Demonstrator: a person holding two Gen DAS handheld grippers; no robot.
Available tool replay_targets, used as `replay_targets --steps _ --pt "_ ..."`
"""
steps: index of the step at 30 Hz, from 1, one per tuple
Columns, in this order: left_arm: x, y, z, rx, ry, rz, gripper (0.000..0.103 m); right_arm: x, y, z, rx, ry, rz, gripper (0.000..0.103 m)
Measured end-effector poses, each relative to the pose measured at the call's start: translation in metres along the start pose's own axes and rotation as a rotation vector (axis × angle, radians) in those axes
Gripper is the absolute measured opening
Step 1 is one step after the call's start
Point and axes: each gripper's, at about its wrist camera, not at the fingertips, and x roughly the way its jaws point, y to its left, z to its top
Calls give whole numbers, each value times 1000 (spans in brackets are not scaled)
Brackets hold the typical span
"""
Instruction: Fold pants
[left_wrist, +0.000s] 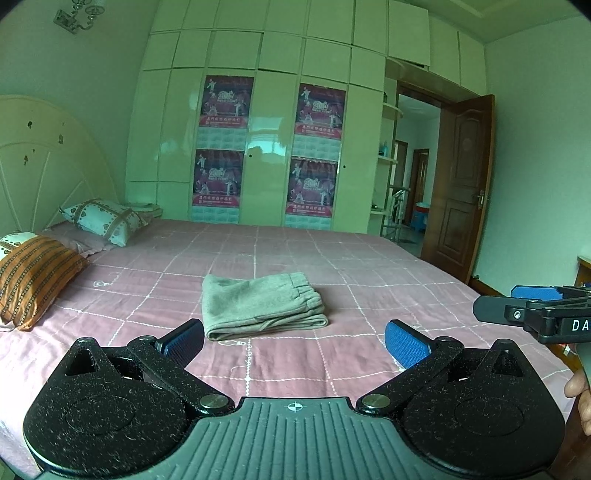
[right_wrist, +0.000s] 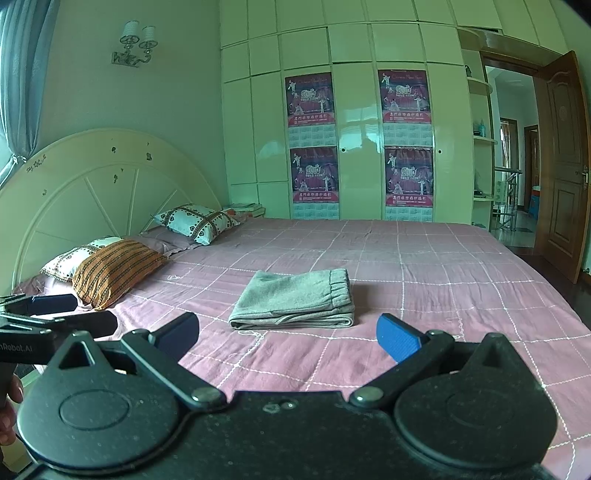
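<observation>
Grey pants (left_wrist: 263, 305) lie folded into a compact rectangle on the pink checked bedsheet (left_wrist: 369, 273), elastic waistband on the right side. They also show in the right wrist view (right_wrist: 295, 300). My left gripper (left_wrist: 294, 341) is open and empty, held back from the pants near the bed's front edge. My right gripper (right_wrist: 288, 334) is open and empty, also short of the pants. The right gripper shows at the right edge of the left wrist view (left_wrist: 524, 306); the left gripper shows at the left edge of the right wrist view (right_wrist: 66, 314).
Pillows (right_wrist: 114, 269) lie at the headboard (right_wrist: 92, 192) on the left. A white wardrobe (left_wrist: 273, 147) with posters stands behind the bed. A brown door (left_wrist: 461, 184) stands open at the right.
</observation>
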Motion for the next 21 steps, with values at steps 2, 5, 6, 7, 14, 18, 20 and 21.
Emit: replay_targets --steps 2,5,6,7,14,18,20,21 --pt "0 1 0 0 0 -4 103 -1 0 0 -1 -1 0 97" --pt "-1 2 1 -4 -3 -13 103 -1 -1 1 1 -4 0 97" --pt "-1 3 1 -6 -4 -12 103 -1 -1 1 -1 -4 1 97" --pt "-1 3 1 -6 -6 -11 103 -1 -2 1 -2 -5 3 97" --pt "-1 2 0 -2 -9 -14 103 -1 -1 1 -3 -2 5 97" --pt "-2 0 -1 6 -16 -19 103 0 -3 1 -6 0 8 97" --pt "-2 0 -2 10 -25 -17 103 1 -4 1 -8 2 11 97" --pt "-2 -1 -2 14 -23 -24 103 1 -4 1 -8 0 10 97"
